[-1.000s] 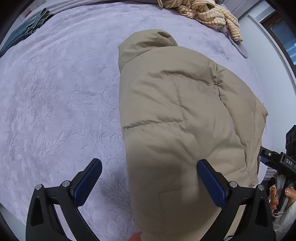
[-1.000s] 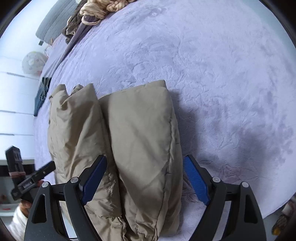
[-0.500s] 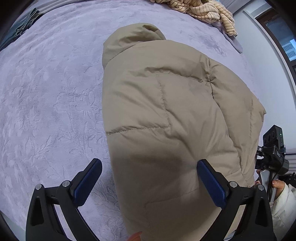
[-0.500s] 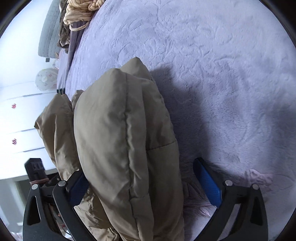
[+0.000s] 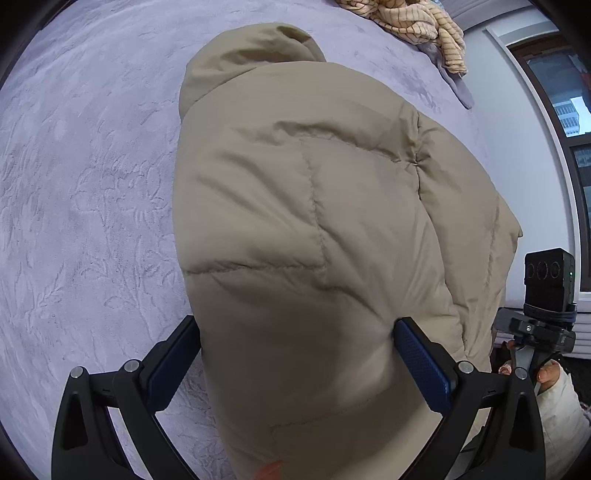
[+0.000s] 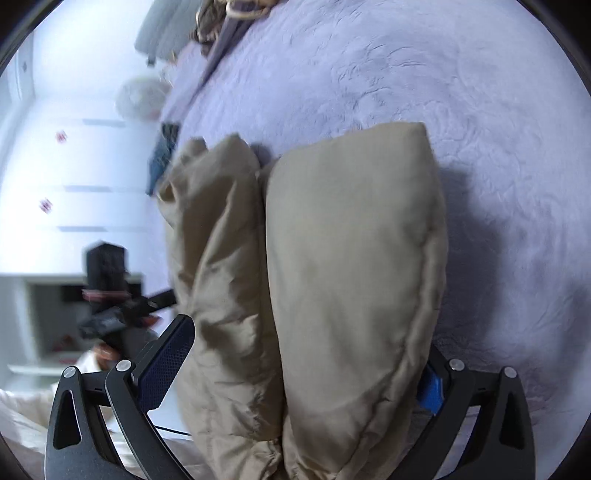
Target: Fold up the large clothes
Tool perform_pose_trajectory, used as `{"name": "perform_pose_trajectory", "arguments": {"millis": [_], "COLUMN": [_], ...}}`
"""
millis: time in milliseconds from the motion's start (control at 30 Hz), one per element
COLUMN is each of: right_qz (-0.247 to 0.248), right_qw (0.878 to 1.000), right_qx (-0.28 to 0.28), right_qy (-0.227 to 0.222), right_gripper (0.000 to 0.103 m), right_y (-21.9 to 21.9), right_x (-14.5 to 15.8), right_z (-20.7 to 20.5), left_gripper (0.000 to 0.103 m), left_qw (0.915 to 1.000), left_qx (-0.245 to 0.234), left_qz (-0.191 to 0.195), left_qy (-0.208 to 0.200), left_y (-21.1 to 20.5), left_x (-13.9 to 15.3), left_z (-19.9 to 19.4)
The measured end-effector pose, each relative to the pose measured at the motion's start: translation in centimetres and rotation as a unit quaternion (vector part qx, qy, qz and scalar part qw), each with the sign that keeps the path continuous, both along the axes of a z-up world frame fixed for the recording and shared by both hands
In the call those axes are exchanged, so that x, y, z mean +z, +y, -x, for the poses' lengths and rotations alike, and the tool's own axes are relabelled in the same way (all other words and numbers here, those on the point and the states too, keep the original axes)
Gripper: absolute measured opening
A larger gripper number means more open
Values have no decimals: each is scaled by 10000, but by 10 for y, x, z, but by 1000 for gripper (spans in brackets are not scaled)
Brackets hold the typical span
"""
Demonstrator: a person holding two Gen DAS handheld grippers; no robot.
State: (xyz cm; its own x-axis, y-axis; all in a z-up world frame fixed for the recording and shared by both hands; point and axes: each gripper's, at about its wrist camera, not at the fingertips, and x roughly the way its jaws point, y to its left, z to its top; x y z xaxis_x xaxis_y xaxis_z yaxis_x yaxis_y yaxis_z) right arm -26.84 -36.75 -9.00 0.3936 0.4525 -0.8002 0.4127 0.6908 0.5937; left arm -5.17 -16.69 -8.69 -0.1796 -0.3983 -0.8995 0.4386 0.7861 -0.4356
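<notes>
Puffy tan jacket (image 5: 306, 229) lying on the lavender bedspread (image 5: 85, 206), already doubled lengthwise into a thick bundle, its hood (image 5: 251, 55) at the end farthest from the person; the bundle serves as landmark for all that follows; left gripper (image 5: 295, 373) straddles the near end of the jacket, the right blue pad (image 5: 421, 369) dents the padded cloth and the left pad sits at the bundle's edge, so the claw appears clenched on the jacket, a grip suited to a bulky, springy filling that would slip from a shallow pinch; right gripper (image 6: 299, 373), seen in the right wrist view, stands at its widest with two fat folds of the jacket (image 6: 347, 280) between its fingers; the left pad (image 6: 166, 362) shows a sliver of daylight beside the cloth and the right pad is mostly hidden behind the fold, so this claw reads as released rather than grasping; both tools tilt steeply down onto the near end, a placement judged to prepare lifting that end toward the hood for the crosswise fold; beyond the hood, at the far edge of the bedspread, lies a striped yellow garment (image 5: 417, 22), well apart from the jacket; to the jacket's right, a hand (image 5: 546, 376) carries the other tool; risk, as a judgement: trapped air may make the layers spring apart once pressure eases
</notes>
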Motion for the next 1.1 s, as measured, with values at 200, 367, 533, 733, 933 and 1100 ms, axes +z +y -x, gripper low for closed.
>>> {"name": "perform_pose_trajectory", "arguments": {"millis": [200,367,533,733,933,1100], "right_qz": [9,-519,-879,-977,-1131,-1321], "right_qw": [9988,9974,9952,9940,9917,9904], "right_qx": [4,111,126,-13,-247,-313], "right_qy": [499,490,406,499,558,253], "right_gripper": [103,103,103,103,84,60], "right_y": [-3,-10,-11,-10,-10,-11], "right_x": [-31,-50,-63,-69,-68,-58], "right_z": [-8,-8,-13,-12,1,15], "left_gripper": [103,103,103,103,84,76], "left_qw": [9985,9859,9713,9900,9981,9969], "left_qx": [129,282,476,251,-198,-372], "left_qz": [489,1197,1621,1072,582,468], "left_qy": [217,1131,1672,877,-108,-511], "left_y": [11,25,23,-5,-31,-39], "left_x": [-5,-44,-68,-44,-6,17], "left_z": [-17,-28,-29,-13,6,21]}}
